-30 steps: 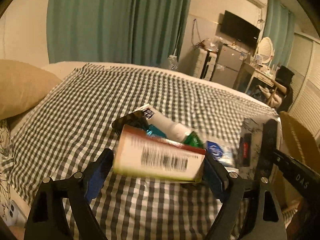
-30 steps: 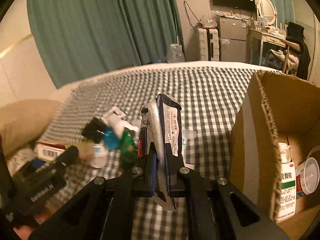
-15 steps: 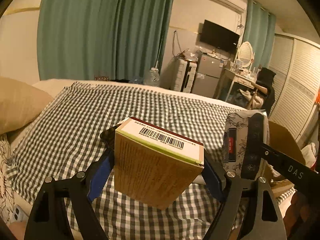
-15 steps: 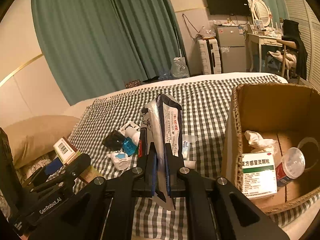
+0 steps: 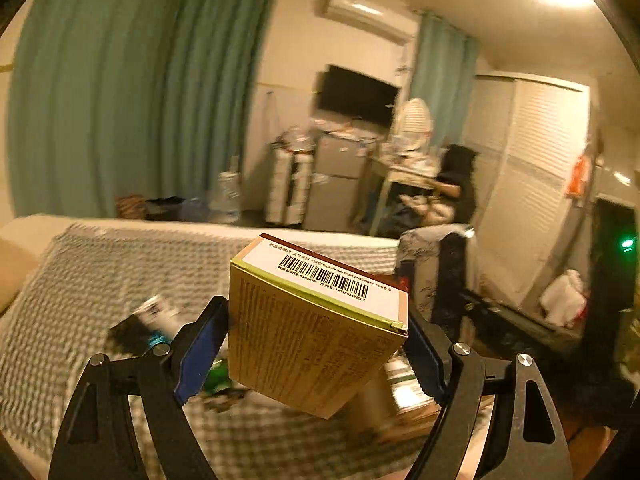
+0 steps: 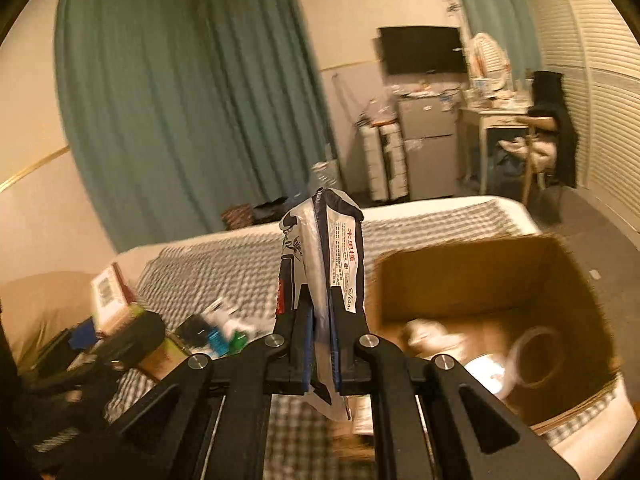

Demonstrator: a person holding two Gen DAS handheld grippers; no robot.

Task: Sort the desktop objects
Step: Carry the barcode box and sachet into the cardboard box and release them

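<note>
The left gripper (image 5: 316, 344) clamps a barcoded medicine box (image 5: 312, 332) in wide-set jaws, above the checkered bedspread (image 5: 80, 280). The right gripper (image 6: 320, 320), nearly closed, pinches a flat printed packet (image 6: 324, 252) upright beside the open cardboard box (image 6: 560, 280) at the bed's right edge.

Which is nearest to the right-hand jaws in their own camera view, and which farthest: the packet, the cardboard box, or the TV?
1. Packet: clamped in the right gripper.
2. Cardboard box: just beyond, on the right, on the bed.
3. TV: on the far wall, upper right.
</note>
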